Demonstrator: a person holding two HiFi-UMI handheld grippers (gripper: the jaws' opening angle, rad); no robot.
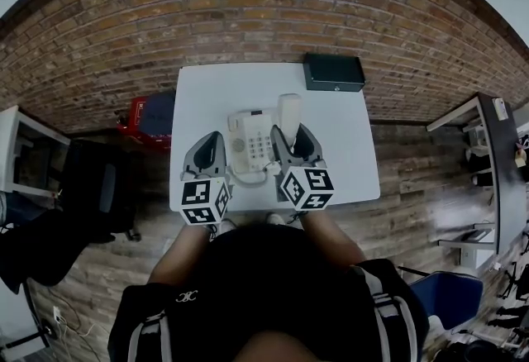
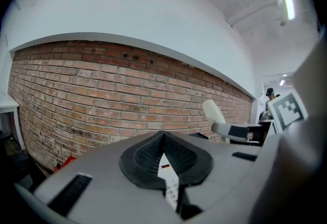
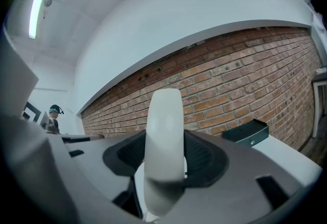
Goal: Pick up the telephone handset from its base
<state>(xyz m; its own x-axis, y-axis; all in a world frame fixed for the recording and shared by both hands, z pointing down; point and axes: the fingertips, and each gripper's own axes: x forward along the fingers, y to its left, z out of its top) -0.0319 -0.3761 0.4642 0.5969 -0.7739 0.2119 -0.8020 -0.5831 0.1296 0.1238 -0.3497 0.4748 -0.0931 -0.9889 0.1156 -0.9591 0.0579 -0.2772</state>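
A cream telephone base (image 1: 250, 144) with a keypad sits in the middle of the white table (image 1: 347, 154). The white handset (image 1: 288, 115) is off the base, upright, just right of it. My right gripper (image 1: 289, 135) is shut on the handset (image 3: 164, 151), which stands tall between the jaws (image 3: 164, 164). The left gripper (image 1: 212, 139) hovers over the left side of the base with its jaws closed and nothing in them (image 2: 163, 138). Through the slit below the tips a strip of the keypad (image 2: 171, 187) shows. The handset (image 2: 214, 112) also appears in the left gripper view.
A black box (image 1: 333, 71) lies at the table's far right corner by the brick wall (image 1: 248, 5); it shows as well in the right gripper view (image 3: 246, 132). The phone cord (image 1: 248, 179) loops at the base's near edge. A red item (image 1: 142, 114) and a black chair (image 1: 91, 187) stand left of the table.
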